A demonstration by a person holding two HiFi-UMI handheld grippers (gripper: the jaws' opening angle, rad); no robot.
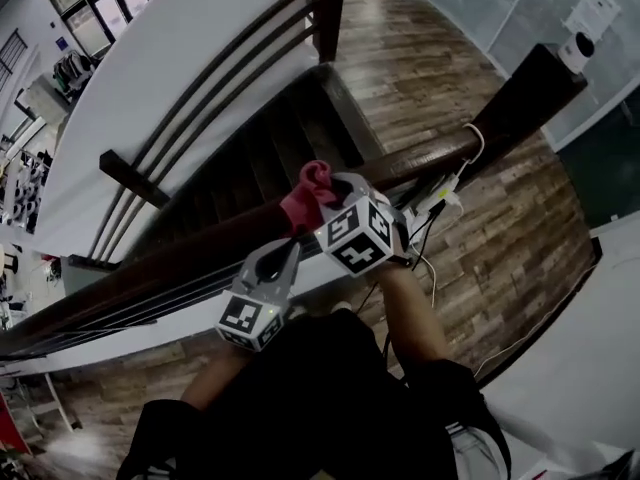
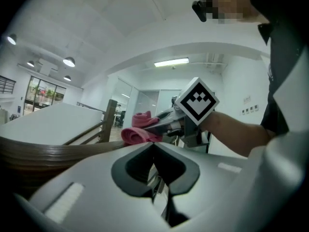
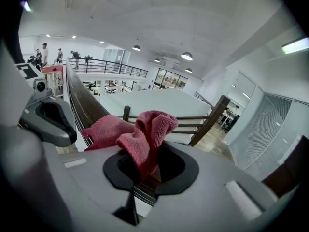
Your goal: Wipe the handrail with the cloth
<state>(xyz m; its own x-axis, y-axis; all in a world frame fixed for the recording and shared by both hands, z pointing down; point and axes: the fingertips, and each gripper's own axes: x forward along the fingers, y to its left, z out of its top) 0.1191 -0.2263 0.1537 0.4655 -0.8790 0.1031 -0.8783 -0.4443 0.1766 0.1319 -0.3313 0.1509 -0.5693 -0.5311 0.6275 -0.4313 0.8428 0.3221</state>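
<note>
1. The right gripper (image 3: 144, 172) has its jaws clamped on a crumpled pink microfibre cloth (image 3: 142, 135)!
2. The cloth's loose end drapes onto the long dark wooden handrail (image 3: 83, 104).
3. From the head view, the cloth sits on top of the rail, just ahead of the right gripper.
4. The left gripper (image 2: 155, 159) has its jaws pressed together with nothing between them. It sits just beside its partner at the rail.

Dark wooden handrail (image 1: 430, 160), pink cloth (image 1: 305, 196) draped on it, plank floor (image 1: 500, 238) below
</note>
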